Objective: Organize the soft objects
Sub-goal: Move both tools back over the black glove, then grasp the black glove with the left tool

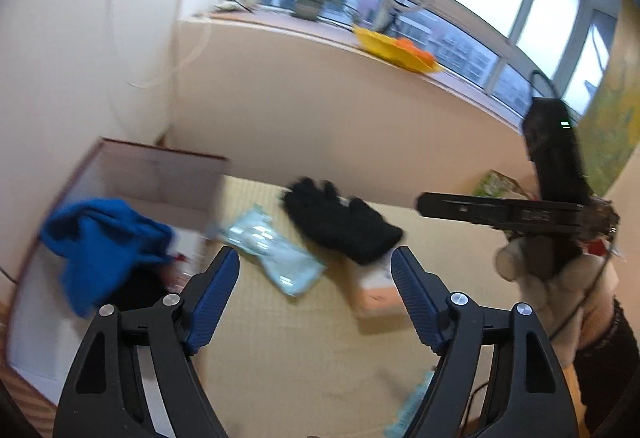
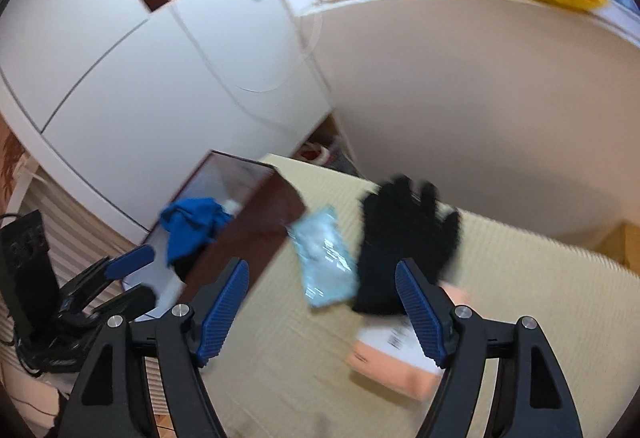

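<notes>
A black knit glove (image 1: 340,222) (image 2: 400,234) lies flat on the beige mat, partly over a pink package (image 1: 376,294) (image 2: 396,362). Left of it rests a pale blue sealed packet (image 1: 272,254) (image 2: 324,258). A crumpled blue cloth (image 1: 100,246) (image 2: 192,222) sits in a white-lined box with dark red walls (image 1: 160,166) (image 2: 256,230) at the left. My left gripper (image 1: 315,254) (image 2: 134,278) hovers open beside the box with nothing between its pads. Short of the packet and glove, my right gripper (image 2: 320,264) is open and holds nothing.
A gloved hand (image 1: 560,278) carries the right gripper's body at the right of the left wrist view. White cabinets (image 2: 160,78) rise behind the box. On the window sill are a yellow dish (image 1: 396,50) with orange items and a potted plant (image 1: 308,4).
</notes>
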Demonstrator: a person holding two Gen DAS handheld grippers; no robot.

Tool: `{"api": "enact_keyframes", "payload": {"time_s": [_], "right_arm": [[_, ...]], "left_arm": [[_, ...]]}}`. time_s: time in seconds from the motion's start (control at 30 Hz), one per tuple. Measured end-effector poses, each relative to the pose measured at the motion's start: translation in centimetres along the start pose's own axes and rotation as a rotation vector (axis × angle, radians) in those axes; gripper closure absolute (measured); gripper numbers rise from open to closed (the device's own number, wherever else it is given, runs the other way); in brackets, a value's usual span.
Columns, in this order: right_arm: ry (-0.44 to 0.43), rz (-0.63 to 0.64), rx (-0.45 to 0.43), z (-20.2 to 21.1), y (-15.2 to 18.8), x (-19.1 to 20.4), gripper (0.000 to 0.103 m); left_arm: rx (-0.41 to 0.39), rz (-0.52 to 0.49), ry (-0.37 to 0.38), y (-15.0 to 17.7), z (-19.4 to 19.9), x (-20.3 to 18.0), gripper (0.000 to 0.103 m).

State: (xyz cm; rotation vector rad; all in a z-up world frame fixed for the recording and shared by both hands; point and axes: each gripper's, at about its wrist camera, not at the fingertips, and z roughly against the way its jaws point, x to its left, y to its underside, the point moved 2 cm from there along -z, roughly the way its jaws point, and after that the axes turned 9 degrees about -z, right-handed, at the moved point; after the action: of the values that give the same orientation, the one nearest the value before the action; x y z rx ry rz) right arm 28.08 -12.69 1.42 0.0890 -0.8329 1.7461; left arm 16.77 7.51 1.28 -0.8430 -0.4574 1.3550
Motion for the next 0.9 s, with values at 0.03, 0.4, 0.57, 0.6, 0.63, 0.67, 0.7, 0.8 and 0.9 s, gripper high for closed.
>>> {"api": "enact_keyframes", "payload": {"time_s": [0.03,0.4,0.57,0.6,0.63,0.67,0.7,0.8,0.9], "right_arm": [[0.007,-0.013,0.003,0.0,0.2,-0.8,0.030],[-0.032,-0.165,0.045,-0.6,0.4,-7.8,0.030],[-0.054,-0.193,0.067,-2.1,-0.4,-8.9,0.030],[-0.057,-0.195,0.075,-2.6,-0.7,-9.0,0.030],[-0.061,-0.196,0.081,-3.1,-1.0,-9.0,0.030],[-0.067,-0.198,0.090,-3.8,-1.4,-9.1,0.030],[-0.069,-0.200,0.095,-4.3,-1.7,-9.2,0.030],[-0.077,-0.204,0.121,-6.3,-2.4,-9.3,0.030],[-0.086,-0.217,0.155,-8.5,-2.8,-9.6,0.030]], "left_arm": [[0.008,0.001,0.020,0.2,-0.7,-0.7,0.025],[0.114,0.065,0.103,0.9,-7.4,-3.3,0.025],[0.139,0.135,0.112,0.8,-9.4,-2.6,0.025],[0.143,0.149,0.116,0.6,-9.8,-2.3,0.025],[0.147,0.164,0.118,0.5,-10.2,-2.1,0.025],[0.150,0.178,0.118,0.5,-10.7,-1.8,0.025],[0.155,0.190,0.119,0.4,-11.1,-1.6,0.025],[0.179,0.226,0.118,0.2,-12.8,-0.9,0.025],[0.202,0.258,0.130,0.2,-14.2,-0.5,0.024]]}}
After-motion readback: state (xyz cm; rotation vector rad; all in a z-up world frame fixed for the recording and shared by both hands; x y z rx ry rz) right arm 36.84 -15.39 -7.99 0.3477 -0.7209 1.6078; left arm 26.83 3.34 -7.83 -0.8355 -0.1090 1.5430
